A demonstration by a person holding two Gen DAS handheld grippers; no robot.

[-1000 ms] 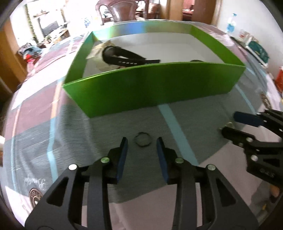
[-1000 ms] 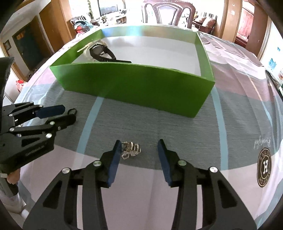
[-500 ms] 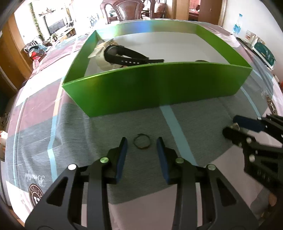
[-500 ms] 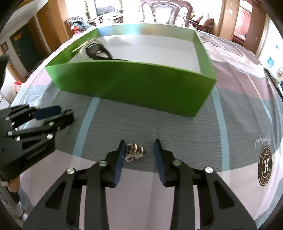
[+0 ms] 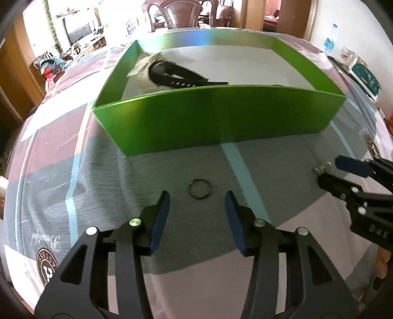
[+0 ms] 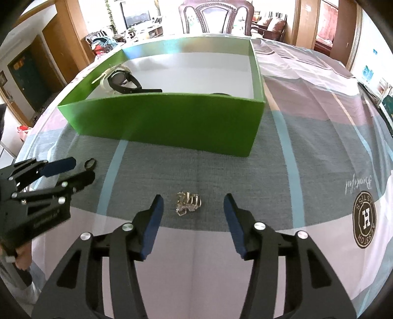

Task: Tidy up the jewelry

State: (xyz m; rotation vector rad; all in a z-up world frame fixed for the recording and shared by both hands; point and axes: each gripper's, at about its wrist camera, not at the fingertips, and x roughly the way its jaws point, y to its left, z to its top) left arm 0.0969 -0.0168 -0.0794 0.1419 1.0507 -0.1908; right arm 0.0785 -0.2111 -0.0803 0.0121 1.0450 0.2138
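Note:
A thin dark ring (image 5: 199, 189) lies on the tablecloth just ahead of my open left gripper (image 5: 197, 203). It also shows in the right wrist view (image 6: 90, 164), beside the left gripper (image 6: 81, 169). A silver cluster of jewelry (image 6: 188, 203) lies between the tips of my open right gripper (image 6: 192, 207). In the left wrist view this cluster (image 5: 324, 168) sits at the right gripper (image 5: 336, 173). A green box (image 5: 221, 117) (image 6: 172, 122) stands beyond, holding a black watch (image 5: 176, 76) (image 6: 125, 82).
A patterned tablecloth (image 6: 319, 159) covers the round table. A wooden chair (image 6: 216, 17) stands behind the box. A cream item (image 5: 145, 71) lies under the watch. Small items (image 5: 361, 68) sit at the far right table edge.
My right gripper narrowed around the silver cluster half a second ago and has opened wide again. My left gripper has opened wider around the ring. Both pieces stay on the cloth.

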